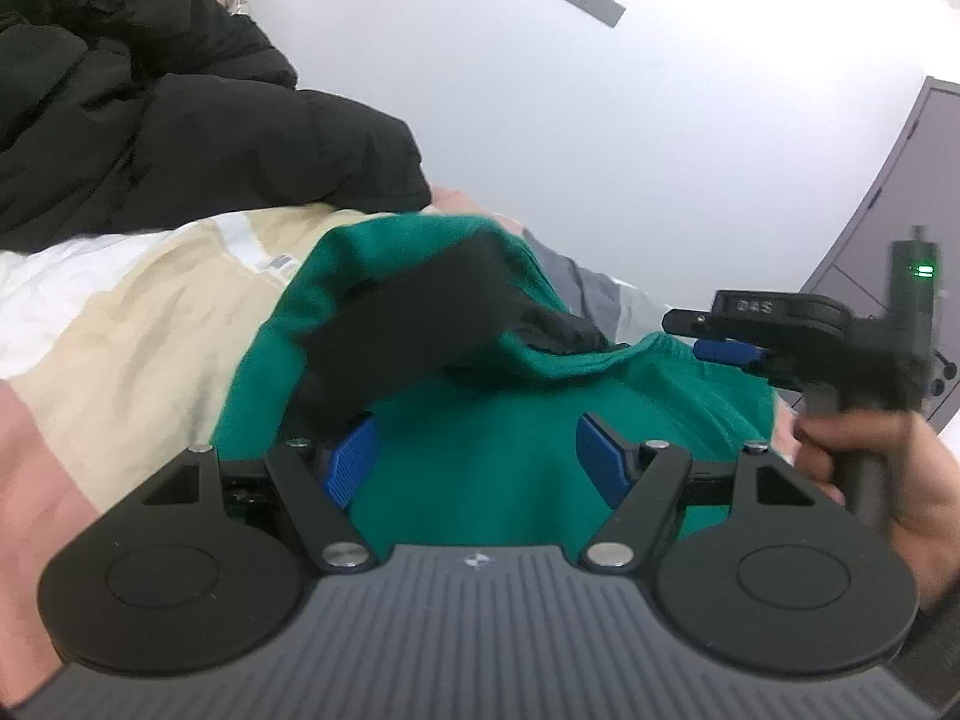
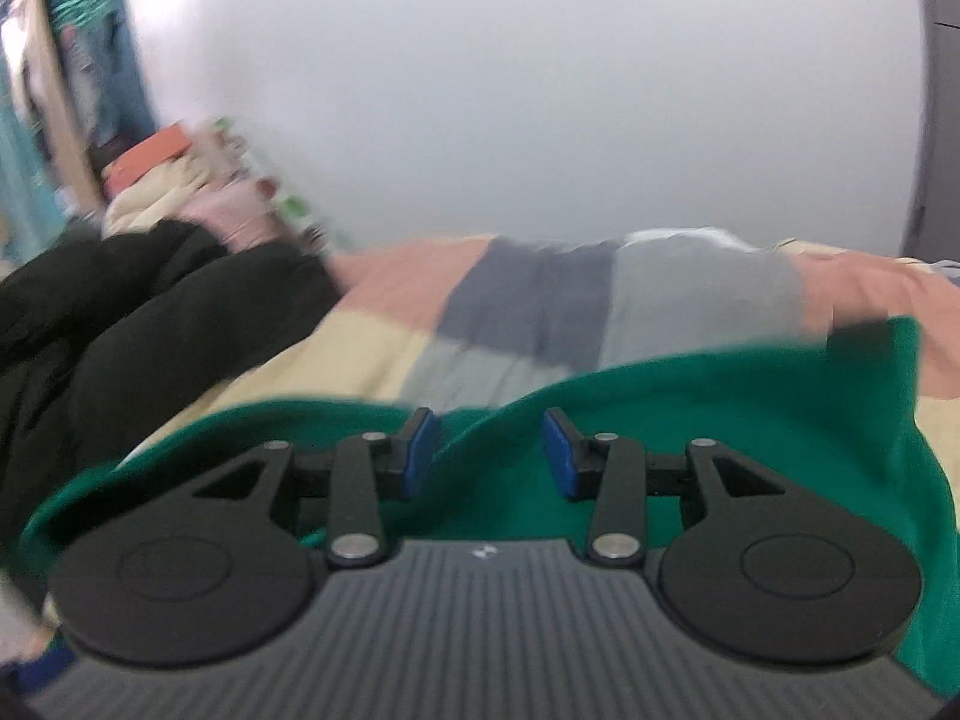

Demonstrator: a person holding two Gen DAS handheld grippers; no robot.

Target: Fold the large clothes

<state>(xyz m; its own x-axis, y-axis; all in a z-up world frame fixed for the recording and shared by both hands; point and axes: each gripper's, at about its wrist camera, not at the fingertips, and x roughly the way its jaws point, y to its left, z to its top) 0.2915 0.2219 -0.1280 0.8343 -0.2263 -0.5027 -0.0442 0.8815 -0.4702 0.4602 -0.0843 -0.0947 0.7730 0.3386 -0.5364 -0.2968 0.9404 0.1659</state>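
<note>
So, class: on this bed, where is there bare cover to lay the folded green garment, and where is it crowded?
Free: the patchwork bedcover beyond the green garment, its grey and pink squares running back to the white wall. Another cream patch lies between the garment and the black coat. Crowded: the coat's side, with clutter piled behind.

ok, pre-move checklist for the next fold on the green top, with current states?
1. Left gripper free of cloth: ok, pads wide apart, the green garment lies beyond them, nothing pinched.
2. Right gripper has a grip: not ok, pads apart over the green garment, nothing visibly pressed between them.
3. Garment flat: not ok, it is bunched up, with a black panel on its raised fold.
4. Black jacket out of the fold area: cannot tell, it lies near on the patchwork bedspread.
5. Grippers apart from each other: ok, right gripper sits off to the side in the left wrist view.
</note>
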